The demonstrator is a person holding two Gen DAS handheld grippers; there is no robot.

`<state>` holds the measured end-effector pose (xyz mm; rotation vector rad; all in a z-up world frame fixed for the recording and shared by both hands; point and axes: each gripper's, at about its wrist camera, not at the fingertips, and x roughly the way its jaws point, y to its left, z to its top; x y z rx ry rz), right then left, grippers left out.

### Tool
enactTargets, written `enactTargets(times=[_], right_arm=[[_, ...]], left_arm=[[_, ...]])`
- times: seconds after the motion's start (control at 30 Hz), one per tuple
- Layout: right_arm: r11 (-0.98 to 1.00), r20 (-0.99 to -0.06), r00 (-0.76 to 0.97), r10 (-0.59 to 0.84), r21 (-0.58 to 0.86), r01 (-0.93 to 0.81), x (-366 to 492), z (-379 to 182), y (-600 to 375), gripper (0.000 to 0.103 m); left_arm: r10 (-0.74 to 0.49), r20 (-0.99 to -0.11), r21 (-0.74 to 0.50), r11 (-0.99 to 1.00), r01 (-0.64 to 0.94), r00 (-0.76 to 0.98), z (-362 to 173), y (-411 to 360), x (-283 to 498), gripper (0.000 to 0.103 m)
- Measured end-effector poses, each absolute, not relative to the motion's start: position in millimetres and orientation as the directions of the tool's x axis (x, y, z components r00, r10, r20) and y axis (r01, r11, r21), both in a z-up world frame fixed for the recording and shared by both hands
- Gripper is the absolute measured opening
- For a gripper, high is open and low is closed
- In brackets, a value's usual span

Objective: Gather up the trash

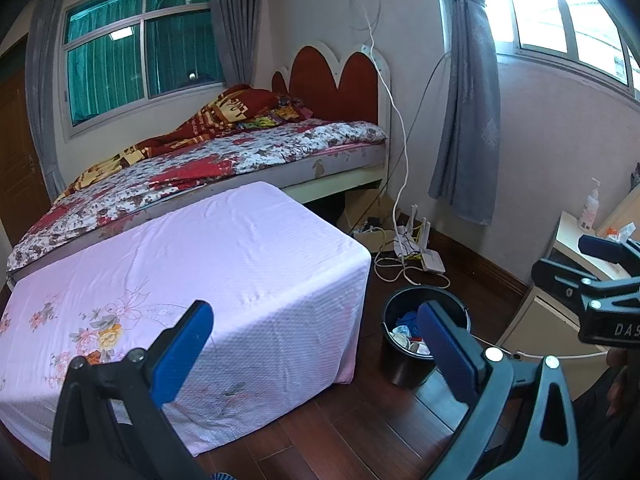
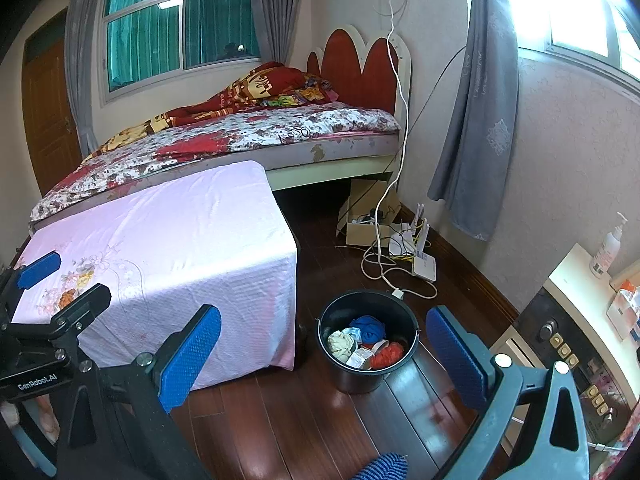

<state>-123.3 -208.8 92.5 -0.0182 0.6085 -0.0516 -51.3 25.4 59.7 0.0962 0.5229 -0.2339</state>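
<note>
- Both claws, left gripper (image 1: 312, 354) and right gripper (image 2: 324, 354), are hanging apart, empty.
- Trash (image 2: 366, 342) is sitting in the bucket (image 2: 340, 376) beside the table (image 2: 180, 232).
- Cables (image 2: 384, 268) lying nearby are risking a snag.

Black bucket (image 2: 340, 376) (blue, red trash (image 2: 370, 342)), pink floral cloth (image 2: 180, 232).

A home bedroom: bed (image 2: 248, 136), curtained windows (image 2: 180, 20), wooden floor (image 2: 304, 420).

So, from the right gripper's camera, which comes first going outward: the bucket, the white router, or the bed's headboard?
1. Bucket, on the floor just ahead of the right gripper.
2. Router, farther back by the wall.
3. Headboard, farthest, at the back wall.
</note>
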Motion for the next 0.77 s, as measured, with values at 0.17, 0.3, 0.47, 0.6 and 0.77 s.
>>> enactTargets(times=[0.17,0.3,0.47,0.6,0.77], right_arm=[[0.999,-0.572,0.819,-0.054,-0.033,0.043,-123.7,91.9,-209.0,0.103],[0.999,-0.572,0.819,-0.054,-0.033,0.043,-123.6,91.9,-209.4,0.103],[0.998,-0.574,0.817,-0.057,-0.034,0.046,-125.0,89.2,-209.1,0.103],[0.998,-0.575,0.816,-0.059,-0.035,0.047,-125.3,88.3,-209.0,0.103],[0.998,-0.577,0.814,-0.06,-0.035,0.049,-125.8,86.3,-210.1,0.103]], left_arm=[[-0.197,-0.505,0.031,0.969,0.246,0.84,59.6,24.2,-51.3,0.102],[-0.206,-0.503,0.032,0.966,0.257,0.84,59.6,23.1,-52.8,0.102],[-0.204,-0.506,0.048,0.964,0.263,0.838,58.5,21.6,-51.7,0.102],[-0.222,-0.495,0.045,0.959,0.28,0.84,59.3,23.1,-51.7,0.102],[-0.229,-0.5,0.041,0.957,0.287,0.835,59.5,23.2,-50.1,0.102]])
